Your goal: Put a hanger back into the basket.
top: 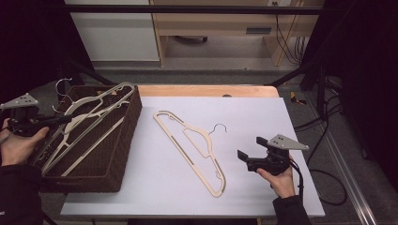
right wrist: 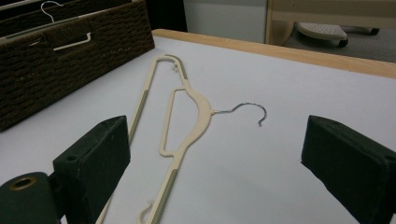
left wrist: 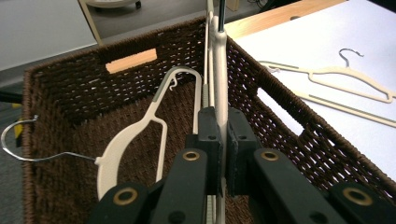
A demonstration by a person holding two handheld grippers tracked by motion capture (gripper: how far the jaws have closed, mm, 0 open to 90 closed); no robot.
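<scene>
My left gripper (left wrist: 223,154) pinches a hanger (left wrist: 219,79) over the basket (left wrist: 289,116), right gripper (right wrist: 215,154) gaping idle, and its hook, probably, could snag the hangers (left wrist: 135,135) below.

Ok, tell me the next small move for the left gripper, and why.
Probably lower a little more, then open. The left gripper is shut on a hanger above the basket, where another hanger already lies. The right gripper waits open near the hanger on the table, likely next.
</scene>
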